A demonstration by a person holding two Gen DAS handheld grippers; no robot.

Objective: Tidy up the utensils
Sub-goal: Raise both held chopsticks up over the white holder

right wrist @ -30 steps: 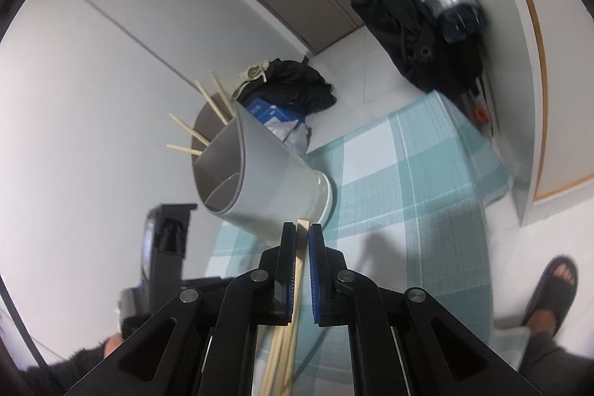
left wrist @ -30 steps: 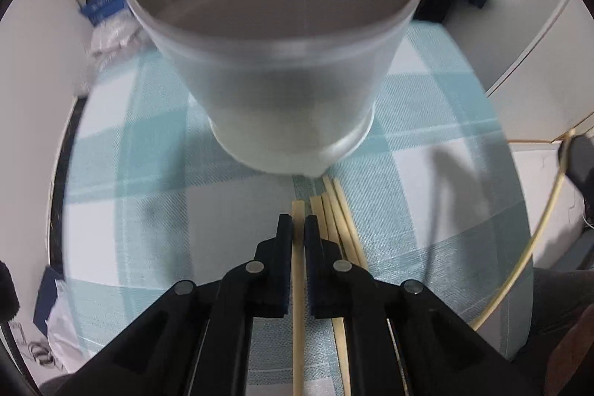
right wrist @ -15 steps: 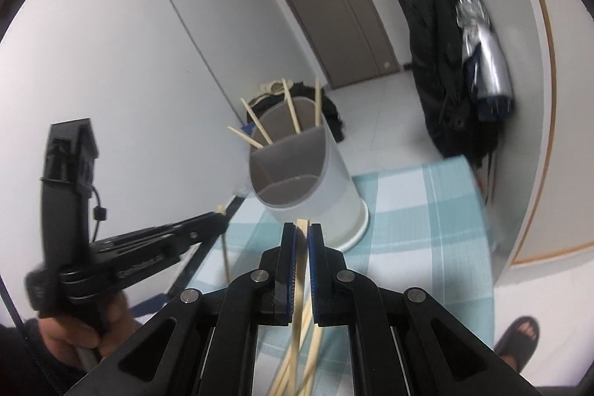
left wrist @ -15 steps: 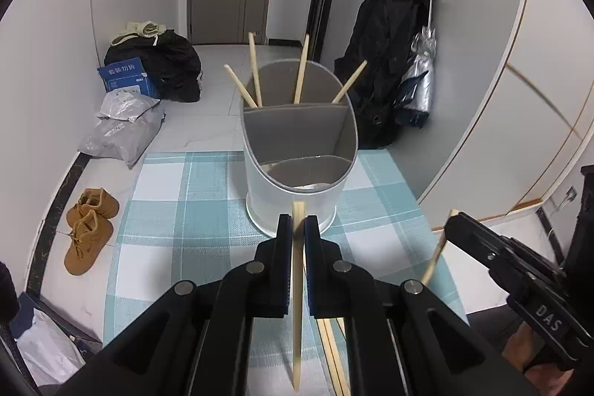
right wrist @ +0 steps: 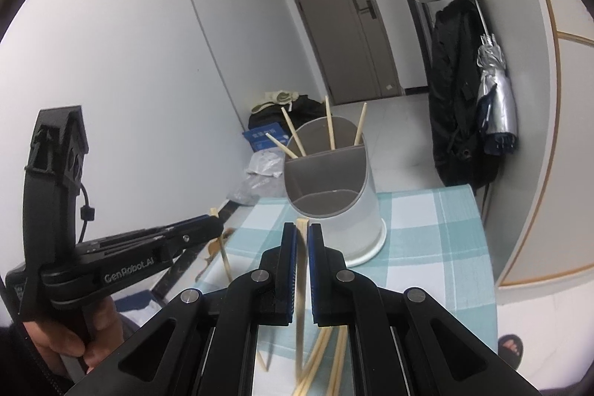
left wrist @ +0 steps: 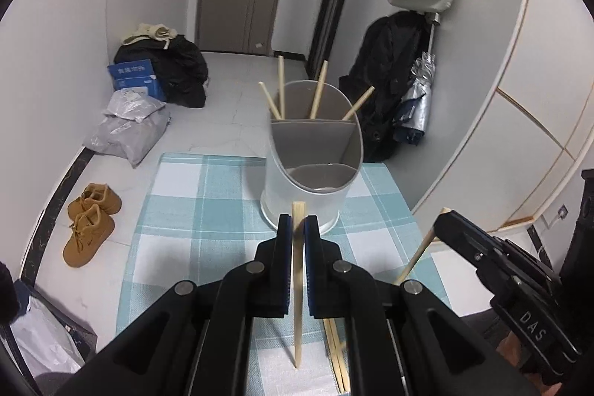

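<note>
A white utensil holder (left wrist: 315,151) with inner dividers stands on the checked tablecloth (left wrist: 193,210); it also shows in the right wrist view (right wrist: 334,195). Several wooden chopsticks (left wrist: 319,91) stick out of its far compartment. My left gripper (left wrist: 296,221) is shut on one chopstick (left wrist: 297,284), held upright above the cloth, short of the holder. My right gripper (right wrist: 302,229) is shut on another chopstick (right wrist: 300,303), also short of the holder. Loose chopsticks (left wrist: 336,359) lie on the cloth below both grippers (right wrist: 326,359).
The table's far edge lies just behind the holder. On the floor are brown shoes (left wrist: 89,221), plastic bags (left wrist: 126,128), a blue box (left wrist: 135,78) and dark bags. A black coat and an umbrella (left wrist: 415,106) hang at the right wall.
Both grippers have lifted and pulled back from the holder, each carrying a chopstick off the cloth. The holder went from filling the left view to standing farther off.
</note>
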